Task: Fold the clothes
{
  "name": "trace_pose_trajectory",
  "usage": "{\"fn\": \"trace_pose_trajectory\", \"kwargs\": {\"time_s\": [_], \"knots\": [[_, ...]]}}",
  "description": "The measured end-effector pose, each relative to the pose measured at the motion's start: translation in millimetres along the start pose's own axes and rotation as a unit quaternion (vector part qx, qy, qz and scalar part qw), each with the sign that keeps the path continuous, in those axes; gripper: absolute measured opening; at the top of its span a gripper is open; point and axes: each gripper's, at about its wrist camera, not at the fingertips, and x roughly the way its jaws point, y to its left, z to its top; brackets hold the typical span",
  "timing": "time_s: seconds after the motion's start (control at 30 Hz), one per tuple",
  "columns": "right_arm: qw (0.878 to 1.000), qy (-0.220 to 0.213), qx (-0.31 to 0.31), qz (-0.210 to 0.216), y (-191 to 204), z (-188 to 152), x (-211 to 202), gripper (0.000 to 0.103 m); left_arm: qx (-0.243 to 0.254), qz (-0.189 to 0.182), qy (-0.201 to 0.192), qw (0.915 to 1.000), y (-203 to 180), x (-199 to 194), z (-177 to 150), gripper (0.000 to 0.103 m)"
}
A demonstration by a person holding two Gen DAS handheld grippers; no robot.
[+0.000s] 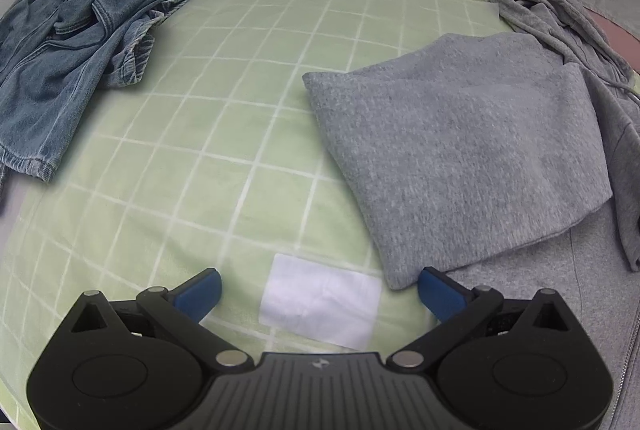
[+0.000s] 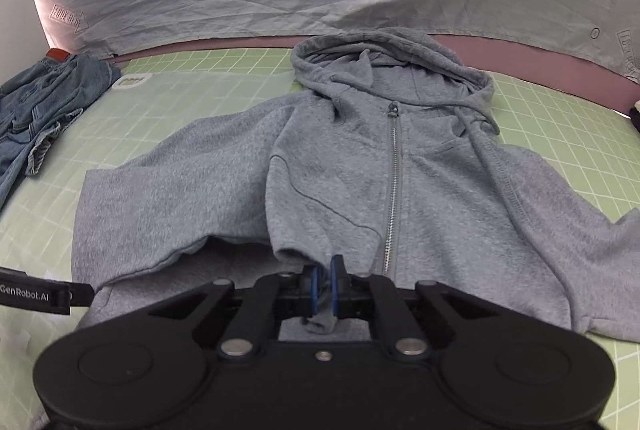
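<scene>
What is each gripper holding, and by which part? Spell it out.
The right gripper is shut on the grey hoodie, pinching its bottom hem just beside the zipper. The left gripper is open and holds nothing.

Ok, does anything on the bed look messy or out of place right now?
Yes. The jeans lie crumpled in a heap at the far left of the green checked sheet, unfolded. The grey hoodie is spread flat and zipped, but its hem is bunched where the right gripper pinches it. The left gripper is open and holds nothing.
</scene>
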Motion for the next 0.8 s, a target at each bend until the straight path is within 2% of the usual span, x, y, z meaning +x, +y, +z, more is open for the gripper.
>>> {"fn": "trace_pose_trajectory", "kwargs": {"time_s": [0.13, 0.3, 0.5, 0.57, 0.7, 0.8], "knots": [[0.999, -0.023, 0.039, 0.005, -25, 11, -17, 0.006, -0.001, 0.000, 0.004, 1.0000, 0, 1, 1, 0.103], [0.992, -0.053, 0.113, 0.018, -70, 28, -36, 0.006, -0.026, 0.010, 0.021, 0.9994, -1, 2, 3, 0.103], [0.982, -0.083, 0.170, 0.024, -128, 33, -42, 0.006, -0.042, 0.016, 0.042, 0.9981, -1, 3, 7, 0.103], [0.979, -0.089, 0.183, 0.027, -142, 33, -40, 0.006, -0.034, 0.016, 0.050, 0.9981, -3, 4, 10, 0.103], [0.971, -0.098, 0.216, 0.026, -168, 31, -38, 0.006, 0.003, 0.027, 0.046, 0.9986, -17, 0, 16, 0.103], [0.963, -0.102, 0.250, 0.023, -188, 29, -40, 0.006, 0.002, 0.041, 0.016, 0.9990, -27, -10, 24, 0.103]]}}
